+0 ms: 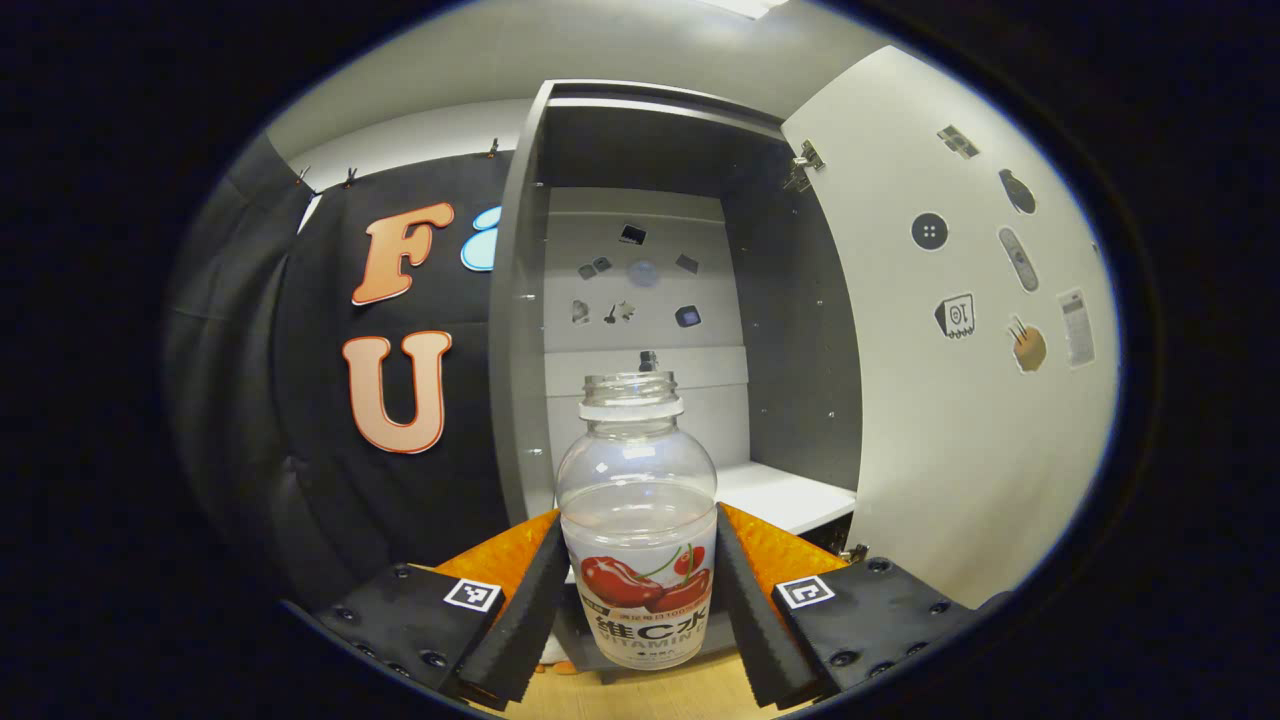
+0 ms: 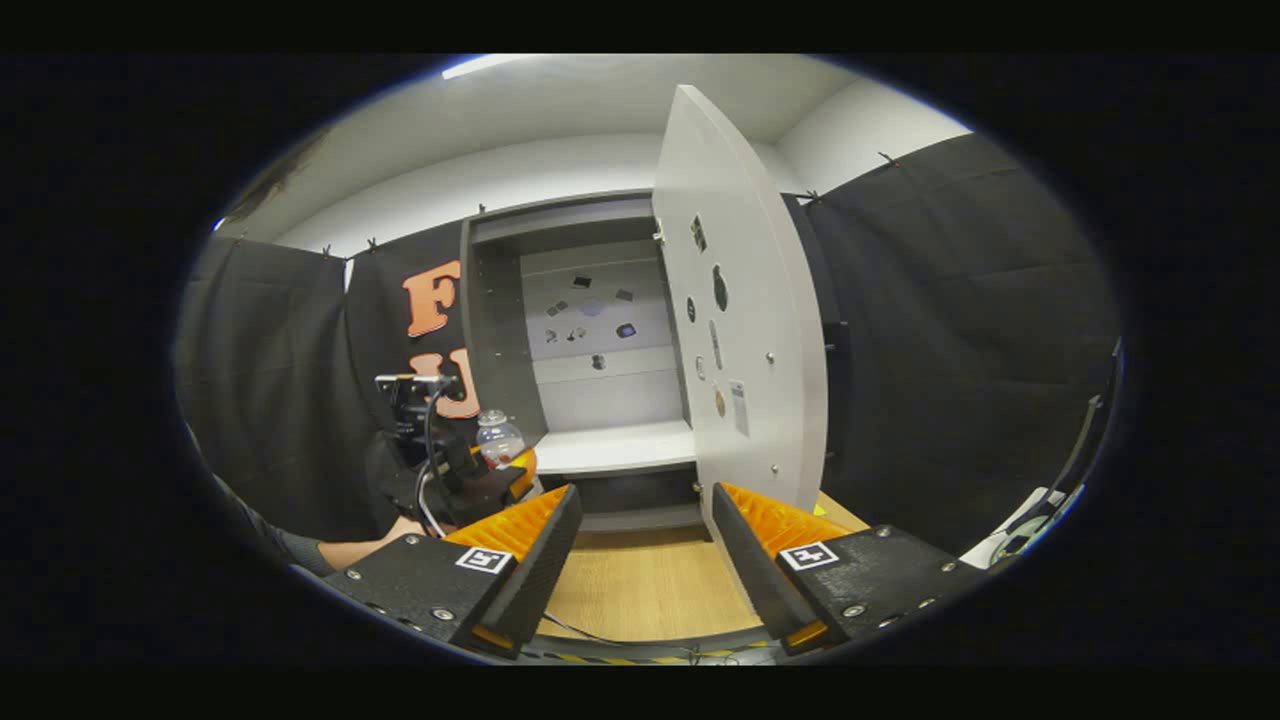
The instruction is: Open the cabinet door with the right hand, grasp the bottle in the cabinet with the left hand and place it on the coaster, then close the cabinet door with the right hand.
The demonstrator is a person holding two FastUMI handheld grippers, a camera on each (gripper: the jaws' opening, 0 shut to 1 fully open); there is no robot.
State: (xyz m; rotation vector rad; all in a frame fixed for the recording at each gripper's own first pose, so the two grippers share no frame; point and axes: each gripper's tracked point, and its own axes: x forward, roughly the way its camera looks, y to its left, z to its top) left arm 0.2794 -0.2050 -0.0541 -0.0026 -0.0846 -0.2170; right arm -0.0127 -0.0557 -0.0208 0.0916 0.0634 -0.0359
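Black cloth walls close in the booth, with a pale cabinet [image 2: 600,400] against the back and a wooden tabletop [image 2: 650,590] in front of it. Cabinet door [image 2: 745,330] stands swung wide, hinged on the cabinet's right side, so the interior shelf [image 1: 780,495] is exposed and bare.

Left gripper [image 1: 640,590] is clamped on the bottle [image 1: 640,520]: both fingers press the labelled lower body, bottle upright, uncapped, clear and seemingly empty. Low grip likely chosen to keep it steady and vertical for setting down. Bottle is out of the cabinet, held in front of its opening and above the tabletop. In the right gripper view it sits left of the cabinet's front edge, carried by a person's sleeved arm [image 2: 330,548].

Right gripper [image 2: 640,560] has its jaws apart, holding nothing, hanging back in front of the cabinet near the door's free edge — probably waiting to push it closed.

Coaster not visible; placement judged still pending.
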